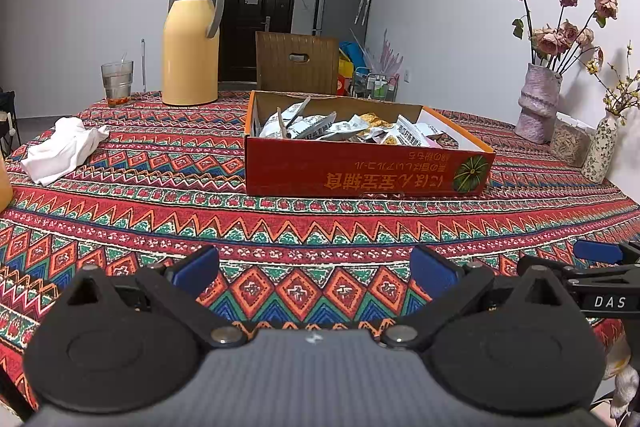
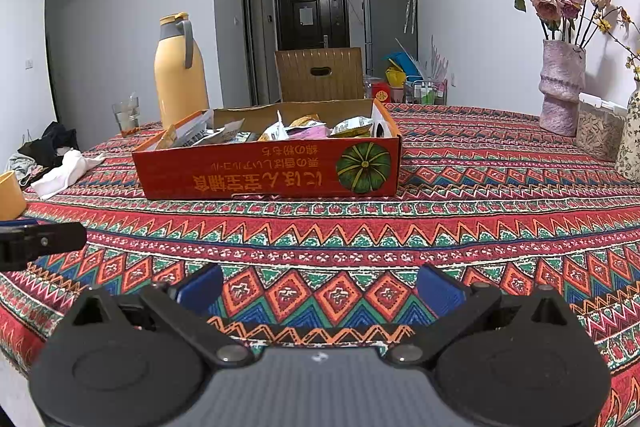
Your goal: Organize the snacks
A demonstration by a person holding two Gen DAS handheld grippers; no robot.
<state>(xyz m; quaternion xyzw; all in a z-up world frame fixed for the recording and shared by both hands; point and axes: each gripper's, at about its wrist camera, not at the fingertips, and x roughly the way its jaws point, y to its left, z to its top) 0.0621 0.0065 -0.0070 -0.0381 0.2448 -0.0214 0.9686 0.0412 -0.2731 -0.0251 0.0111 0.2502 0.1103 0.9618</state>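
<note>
A shallow red cardboard box (image 1: 360, 173) (image 2: 268, 175) with a green pumpkin picture stands in the middle of the patterned tablecloth. Several wrapped snack packets (image 1: 320, 127) (image 2: 304, 129) lie loosely inside it. My left gripper (image 1: 316, 267) hovers low over the cloth in front of the box, open, with nothing between its blue pads. My right gripper (image 2: 320, 285) is likewise open and empty, short of the box. Part of the right gripper (image 1: 596, 267) shows at the right edge of the left wrist view, and part of the left gripper (image 2: 40, 245) at the left edge of the right wrist view.
A yellow thermos jug (image 1: 192, 47) (image 2: 178, 75) and a glass (image 1: 117, 83) (image 2: 127, 117) stand behind the box to the left. A white cloth (image 1: 64, 149) (image 2: 66, 171) lies at left. Vases with flowers (image 1: 538, 103) (image 2: 560, 87) and a clear container (image 2: 598, 135) line the right side. A chair (image 1: 298, 63) is beyond the table.
</note>
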